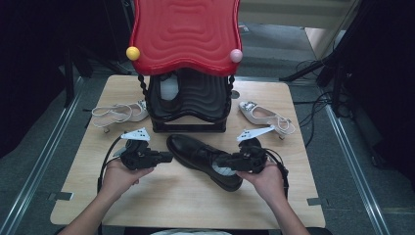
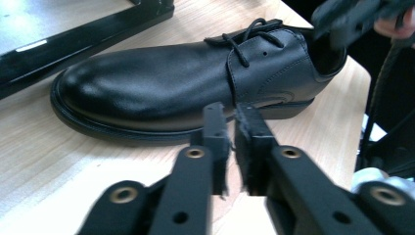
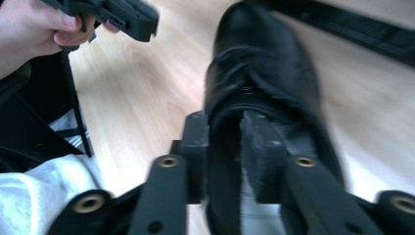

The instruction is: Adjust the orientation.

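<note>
Nearest you, your left gripper [image 2: 227, 142] hovers just short of the black shoe [image 1: 203, 159] with its jaws drawn almost together and nothing between them — the pads stand a thin gap apart, aimed at the shoe's side below the laces. Your right gripper [image 3: 222, 147] sits at the shoe's heel end: one jaw is inside the opening, the other outside, and the collar wall runs between them; that view is blurred, so I cannot tell whether the pads actually press on the leather.

The shoe lies on its sole in the middle of the wooden table [image 1: 186, 200], toe toward the rack, heel toward your right hand [image 1: 266, 178].

Farther off stands the black shoe rack [image 1: 188, 105] under its red top [image 1: 185, 34]. A white sandal [image 1: 120, 113] lies left of it, another white sandal [image 1: 266, 116] to its right, both well apart from the black shoe.
</note>
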### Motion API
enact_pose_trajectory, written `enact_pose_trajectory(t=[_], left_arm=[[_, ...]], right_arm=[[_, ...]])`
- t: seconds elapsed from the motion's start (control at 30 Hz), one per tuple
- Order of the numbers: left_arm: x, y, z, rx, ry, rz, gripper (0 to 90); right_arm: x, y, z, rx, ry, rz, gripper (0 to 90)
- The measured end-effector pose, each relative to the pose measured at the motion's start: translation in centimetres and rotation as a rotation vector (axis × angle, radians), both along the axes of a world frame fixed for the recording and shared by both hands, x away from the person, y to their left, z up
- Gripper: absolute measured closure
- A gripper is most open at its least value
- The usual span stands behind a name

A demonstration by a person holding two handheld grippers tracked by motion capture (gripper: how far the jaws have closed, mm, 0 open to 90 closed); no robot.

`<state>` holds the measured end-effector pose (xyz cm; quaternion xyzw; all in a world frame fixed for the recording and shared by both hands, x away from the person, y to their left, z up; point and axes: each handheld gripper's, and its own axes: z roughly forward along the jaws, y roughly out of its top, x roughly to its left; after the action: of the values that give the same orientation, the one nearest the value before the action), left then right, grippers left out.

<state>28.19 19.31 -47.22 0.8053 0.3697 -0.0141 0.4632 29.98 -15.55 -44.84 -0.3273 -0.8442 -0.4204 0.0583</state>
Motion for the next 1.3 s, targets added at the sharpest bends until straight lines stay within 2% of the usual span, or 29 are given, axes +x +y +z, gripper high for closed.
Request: enact_pose_trajectory(t=[0.03, 0.07, 0.13, 0.2, 0.23, 0.27, 0.37, 0.43, 0.47, 0.53, 0.6, 0.63, 0.7, 0.77, 0.8, 0.83, 0.93, 1.03, 1.1, 1.13, 1.17, 1.23, 1.3], left_arm=[[0.0, 0.0, 0.0, 0.000, 0.000, 0.000, 87.8], [0.1, -0.3, 0.0, 0.007, -0.005, -0.007, 89.8], [0.3, -0.6, 0.0, 0.020, 0.003, -0.011, 89.9], [1.0, -1.5, 0.3, 0.043, 0.002, -0.023, 90.0], [1.3, -1.8, 0.4, 0.027, 0.013, -0.027, 90.0], [1.5, -2.1, 0.5, 0.026, 0.006, -0.027, 90.0], [1.7, -2.8, 0.3, 0.040, 0.007, -0.034, 90.0], [1.6, -3.3, -0.2, 0.040, 0.002, -0.034, 90.0], [1.5, -3.4, -0.6, 0.028, 0.008, -0.030, 89.6], [1.3, -3.6, -1.0, 0.032, 0.004, -0.032, 89.5], [1.2, -3.8, -1.3, 0.022, 0.013, -0.023, 89.6], [1.1, -4.1, -1.8, 0.002, 0.029, -0.031, 89.6], [0.7, -4.7, -2.1, 0.020, 0.024, -0.049, 89.6], [0.4, -5.0, -2.2, 0.030, 0.017, -0.067, 89.2], [0.2, -5.2, -2.4, 0.048, 0.006, -0.076, 89.2], [0.1, -5.6, -2.6, 0.051, 0.013, -0.081, 88.9], [0.2, -5.7, -2.7, 0.044, 0.011, -0.089, 89.0], [0.4, -5.6, -2.8, 0.044, 0.018, -0.086, 88.9], [0.4, -5.6, -2.8, 0.042, 0.014, -0.083, 88.8], [0.4, -5.6, -2.8, 0.032, 0.017, -0.081, 88.8], [0.4, -5.7, -2.9, 0.032, 0.017, -0.083, 88.5], [0.5, -5.8, -3.1, 0.036, 0.018, -0.081, 87.9], [0.6, -6.1, -3.4, 0.038, 0.039, -0.087, 88.5]], right_arm=[[0.0, 0.0, 0.0, 0.000, 0.000, 0.000, 76.1], [0.4, -1.0, 0.3, 0.003, -0.018, -0.030, 82.4], [0.7, -1.3, 0.4, 0.001, -0.019, -0.040, 85.9], [2.0, -2.2, 0.3, -0.009, -0.025, -0.072, 90.0], [2.4, -2.3, 0.3, -0.009, -0.020, -0.079, 90.0], [2.8, -2.4, 0.2, -0.016, -0.019, -0.090, 90.0], [3.8, -2.2, -0.4, -0.042, -0.026, -0.092, 90.0], [4.1, -2.0, -0.8, -0.060, -0.020, -0.093, 90.0], [4.3, -1.6, -1.5, -0.076, -0.017, -0.086, 90.0], [4.3, -1.5, -2.0, -0.068, -0.025, -0.083, 90.0], [4.3, -1.5, -2.4, -0.052, -0.030, -0.086, 90.0], [4.3, -1.6, -2.5, -0.039, -0.027, -0.088, 90.0], [4.2, -1.8, -2.8, -0.011, -0.018, -0.089, 90.0], [4.0, -1.8, -3.0, 0.000, -0.024, -0.088, 90.0], [4.0, -1.8, -3.0, 0.000, -0.024, -0.088, 90.0], [3.8, -1.7, -3.0, -0.013, -0.038, -0.080, 90.0], [3.7, -1.6, -2.9, -0.017, -0.035, -0.080, 90.0], [3.6, -1.8, -2.6, -0.035, -0.062, -0.104, 90.0], [3.7, -2.0, -2.7, -0.072, -0.065, -0.112, 90.0], [3.7, -2.1, -2.9, -0.088, -0.059, -0.112, 90.0], [3.8, -2.1, -3.1, -0.089, -0.029, -0.109, 90.0], [3.7, -2.1, -3.4, -0.083, -0.020, -0.112, 90.0], [3.6, -2.1, -3.4, -0.083, -0.005, -0.114, 90.0]])
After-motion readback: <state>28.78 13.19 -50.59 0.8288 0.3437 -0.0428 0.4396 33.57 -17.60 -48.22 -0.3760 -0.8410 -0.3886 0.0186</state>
